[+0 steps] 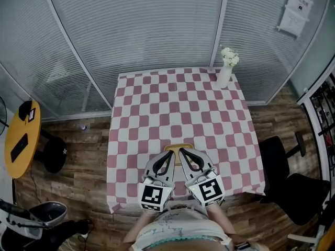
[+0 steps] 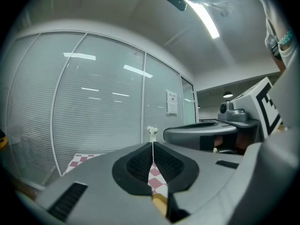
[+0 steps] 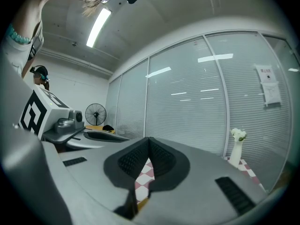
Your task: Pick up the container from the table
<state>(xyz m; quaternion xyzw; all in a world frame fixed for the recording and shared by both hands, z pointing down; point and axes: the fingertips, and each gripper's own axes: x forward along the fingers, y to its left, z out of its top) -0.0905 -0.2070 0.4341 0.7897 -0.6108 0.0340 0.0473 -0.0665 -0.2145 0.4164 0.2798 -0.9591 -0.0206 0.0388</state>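
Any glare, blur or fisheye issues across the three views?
Head view: even light, sharp, blinds bow from the wide-angle lens. Left gripper view: heavy fisheye, dark corners, ceiling light blown out, light streaks reflected on the glass wall. Right gripper view: same fisheye, ceiling light glares.

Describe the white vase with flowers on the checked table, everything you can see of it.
The slim white vase stands upright at the far right corner of the pink-and-white checked table, just in front of the glass wall with blinds. It looks smooth, like ceramic or plastic, narrow at the neck and wider towards the base. A small bunch of white flowers sticks out of its top. It is intact, and nothing but the table touches it.
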